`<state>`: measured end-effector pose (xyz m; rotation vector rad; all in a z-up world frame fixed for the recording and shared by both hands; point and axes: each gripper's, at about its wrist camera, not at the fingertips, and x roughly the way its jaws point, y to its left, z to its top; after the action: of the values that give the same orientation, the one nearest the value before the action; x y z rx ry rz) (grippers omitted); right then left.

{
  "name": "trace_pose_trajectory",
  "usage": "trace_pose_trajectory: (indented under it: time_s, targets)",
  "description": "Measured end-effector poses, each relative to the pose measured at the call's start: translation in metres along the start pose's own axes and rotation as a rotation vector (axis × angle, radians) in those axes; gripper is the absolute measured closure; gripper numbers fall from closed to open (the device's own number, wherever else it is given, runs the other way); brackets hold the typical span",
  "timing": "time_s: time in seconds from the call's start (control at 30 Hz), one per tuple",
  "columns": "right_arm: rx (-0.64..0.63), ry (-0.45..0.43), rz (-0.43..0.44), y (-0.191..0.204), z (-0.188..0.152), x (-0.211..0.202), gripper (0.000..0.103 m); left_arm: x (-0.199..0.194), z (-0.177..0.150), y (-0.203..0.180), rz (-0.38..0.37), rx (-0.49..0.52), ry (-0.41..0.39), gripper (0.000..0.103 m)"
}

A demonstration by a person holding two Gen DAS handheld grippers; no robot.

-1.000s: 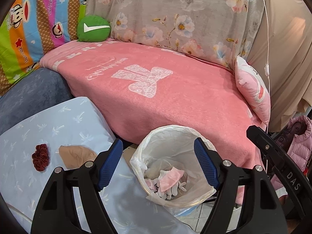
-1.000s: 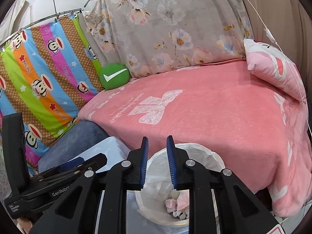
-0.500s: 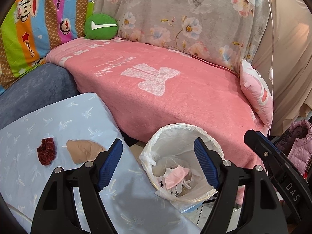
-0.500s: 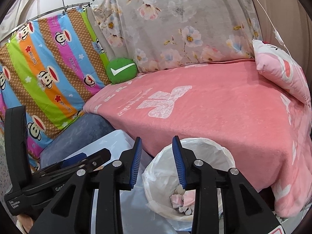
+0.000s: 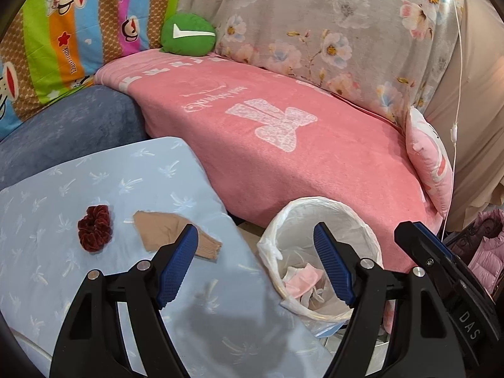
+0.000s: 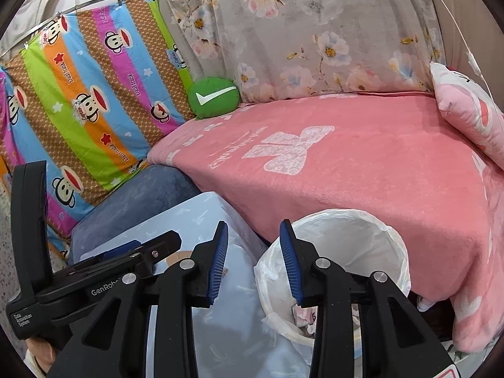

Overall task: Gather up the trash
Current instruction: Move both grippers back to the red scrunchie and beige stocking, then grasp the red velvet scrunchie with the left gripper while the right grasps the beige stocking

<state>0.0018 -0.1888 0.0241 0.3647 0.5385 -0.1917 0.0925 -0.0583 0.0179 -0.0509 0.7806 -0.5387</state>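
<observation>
**Both grippers are hanging empty over the counter, beside the trash bin**

Left wrist view: the left gripper (image 5: pixel 255 263) is holding its jaws wide apart, with nothing between them. Under it the counter (image 5: pixel 63 189), covered by a light blue cloth, is carrying a dark red scrunchie (image 5: pixel 94 232) and, just beside it, a beige piece of fabric (image 5: pixel 171 231); the two are not touching. The tip of the left finger is overlapping the fabric in the picture, but I cannot tell if it is touching. At the right of the counter the trash bin (image 5: pixel 327 208), lined with a white bag, is standing against the pink blanket (image 5: pixel 283 163). Pink and white crumpled trash (image 5: pixel 304 285) is lying inside.

Right wrist view: the right gripper (image 6: pixel 253 263) is empty and its jaws have just been opening; they are standing moderately apart. The trash bin (image 6: pixel 362 236) is sitting just right of them. The left gripper's body (image 6: pixel 94 283) is showing at the lower left.
</observation>
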Motion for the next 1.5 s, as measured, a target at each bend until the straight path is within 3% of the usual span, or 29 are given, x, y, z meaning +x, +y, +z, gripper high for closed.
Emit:
trace_pose_trajectory:
  time_s: [0.8, 1.1, 1.5]
  targets:
    - [-0.076, 0.113, 0.046, 0.063, -0.024, 0.056, 0.055, 0.006, -0.012, 0.089, 0.108, -0.134, 0.030, 0.031]
    - [-0.096, 0.211, 0.064, 0.089, -0.042, 0.110, 0.048, 0.022, -0.022, 0.149, 0.185, -0.217, 0.080, 0.030]
    - [-0.114, 0.348, 0.076, 0.117, -0.066, 0.196, 0.047, 0.057, -0.026, 0.220, 0.288, -0.313, 0.152, 0.030]
